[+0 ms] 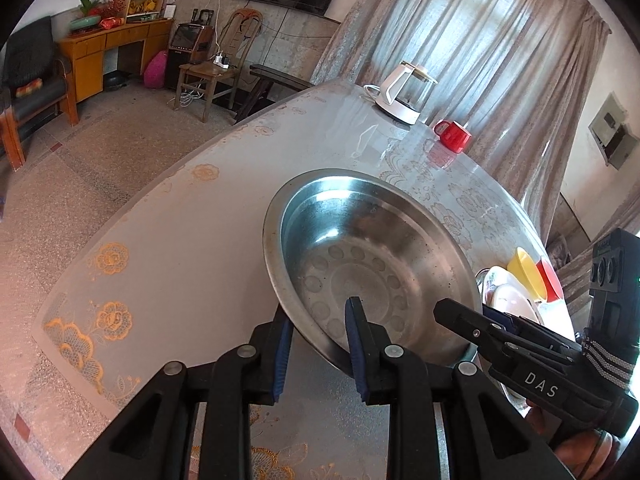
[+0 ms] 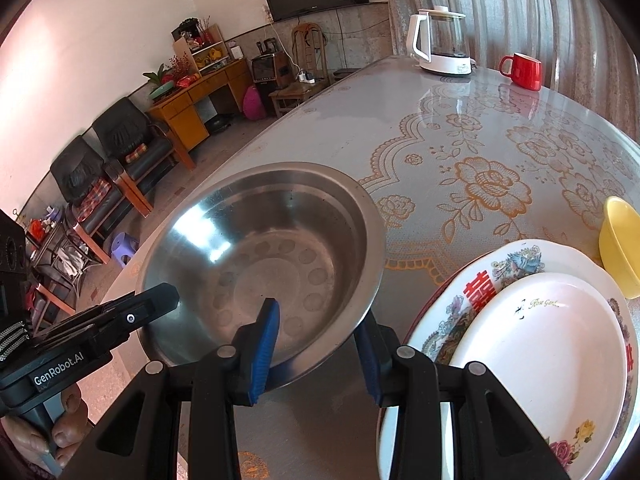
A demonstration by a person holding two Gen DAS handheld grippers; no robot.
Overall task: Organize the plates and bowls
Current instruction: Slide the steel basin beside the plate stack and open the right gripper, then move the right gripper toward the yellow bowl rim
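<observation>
We angle both claws downward, side by side. Our left claw (image 1: 320, 354) and right claw (image 2: 318, 350) each pinch something between their blue pads (image 1: 356, 344).

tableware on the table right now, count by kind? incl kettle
Steel basin: 1, its rim gripped by the left gripper and the right gripper
Plates: 2, plain white plate on the patterned plate
Small bowls: 2, yellow bowl, red bowl
Red mug: 1
Kettle: 1
Total: 7
</observation>
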